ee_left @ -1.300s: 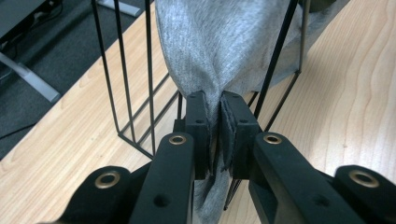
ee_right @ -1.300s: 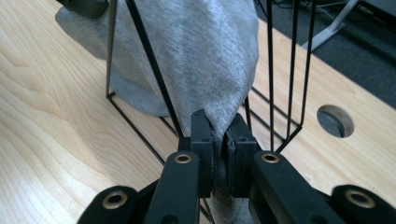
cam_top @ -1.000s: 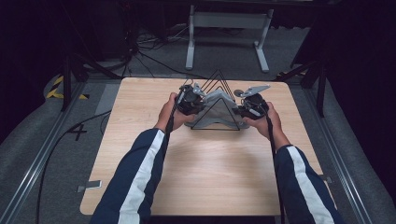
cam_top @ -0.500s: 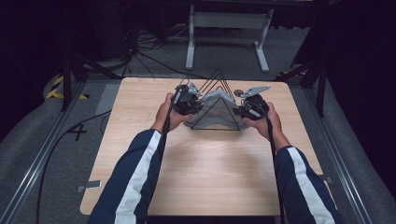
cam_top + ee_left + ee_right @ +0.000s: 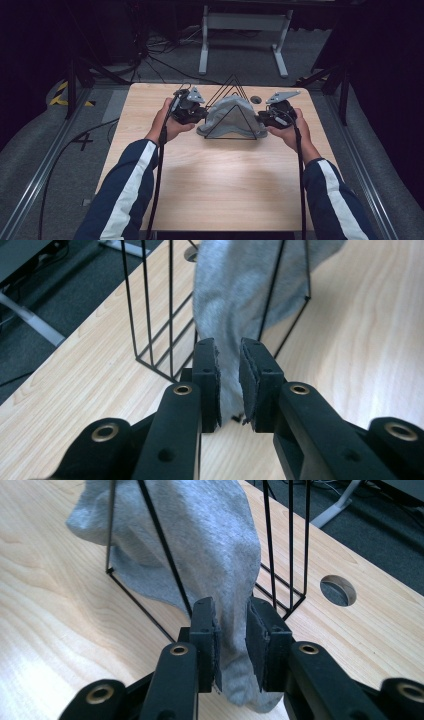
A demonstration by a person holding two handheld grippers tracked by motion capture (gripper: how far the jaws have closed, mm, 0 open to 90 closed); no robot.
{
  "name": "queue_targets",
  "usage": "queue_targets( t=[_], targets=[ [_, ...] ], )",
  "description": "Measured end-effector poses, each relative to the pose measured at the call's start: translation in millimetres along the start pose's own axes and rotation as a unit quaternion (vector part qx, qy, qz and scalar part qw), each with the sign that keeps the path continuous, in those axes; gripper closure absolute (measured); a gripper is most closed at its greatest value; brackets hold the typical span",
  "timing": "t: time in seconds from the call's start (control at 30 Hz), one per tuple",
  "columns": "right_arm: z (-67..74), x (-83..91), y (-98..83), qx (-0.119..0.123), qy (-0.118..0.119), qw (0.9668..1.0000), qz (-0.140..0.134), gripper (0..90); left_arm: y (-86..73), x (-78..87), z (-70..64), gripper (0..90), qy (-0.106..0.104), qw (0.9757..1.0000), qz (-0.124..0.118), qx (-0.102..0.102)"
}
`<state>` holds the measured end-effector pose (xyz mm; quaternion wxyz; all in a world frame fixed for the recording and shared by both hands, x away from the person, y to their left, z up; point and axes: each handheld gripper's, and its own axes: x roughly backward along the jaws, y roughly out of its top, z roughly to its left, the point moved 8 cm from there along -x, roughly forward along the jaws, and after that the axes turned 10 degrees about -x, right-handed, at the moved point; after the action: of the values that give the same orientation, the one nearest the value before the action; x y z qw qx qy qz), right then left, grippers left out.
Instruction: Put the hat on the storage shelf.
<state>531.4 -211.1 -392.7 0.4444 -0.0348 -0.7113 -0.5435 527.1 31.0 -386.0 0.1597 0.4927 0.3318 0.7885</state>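
— two grippers, one cloth: what have you got hold of?
— a grey cloth (image 5: 227,116), draped over a black wire rack (image 5: 233,107) of triangular frames near the far middle of the wooden table (image 5: 215,185). my left gripper (image 5: 229,382) has its jaws closed on one end of the cloth, which runs down between the pads.
— and the other one?
— my right gripper (image 5: 231,640) pinches the opposite end the same way, the fabric bunched between the jaws and hanging a little below them.
— where do they sit from above?
— my left gripper (image 5: 189,109) is just beside the rack's left side, my right gripper (image 5: 275,114) just beside its right, with the cloth stretched between them across the wires.
— anything else on the table?
— a round hole (image 5: 338,590) in the tabletop, near the rack on the far side. cables trail from both grippers back along my sleeves.
— is the cloth touching the table?
— its lower edge lies on the wood under the rack.
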Motion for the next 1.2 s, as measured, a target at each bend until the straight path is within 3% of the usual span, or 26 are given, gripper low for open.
queue_targets(
  t=[0.3,0.57,0.73,0.9,1.07,1.2],
  targets=[
    [4.9,16.5,-11.2,0.013,0.004,0.9999,0.01,72.1,-27.8,22.6,-12.8,76.3,-0.005,0.9996,0.024,-0.016],
    [6.8,32.1,-32.9,0.022,0.005,0.9995,0.022,68.5,-64.3,38.7,-31.4,74.6,-0.013,0.9988,0.04,-0.024],
    [8.8,43.2,-55.5,0.024,0.009,0.9992,0.031,65.4,-90.3,48.5,-43.7,72.5,-0.014,0.9986,0.045,-0.022],
    [10.8,53.3,-83.5,0.029,0.006,0.999,0.034,61.5,-120.5,58.6,-61.1,67.6,-0.008,0.9976,0.066,-0.019],
    [14.3,60.5,-111.4,0.037,0.004,0.9988,0.031,59.2,-147.0,62.6,-81.4,59.5,0.002,0.996,0.087,-0.021],
    [14.9,64.0,-138.1,0.024,0.003,0.9993,0.027,53.9,-171.2,62.7,-97.4,47.1,0.01,0.9956,0.093,0.0]
  ],
)
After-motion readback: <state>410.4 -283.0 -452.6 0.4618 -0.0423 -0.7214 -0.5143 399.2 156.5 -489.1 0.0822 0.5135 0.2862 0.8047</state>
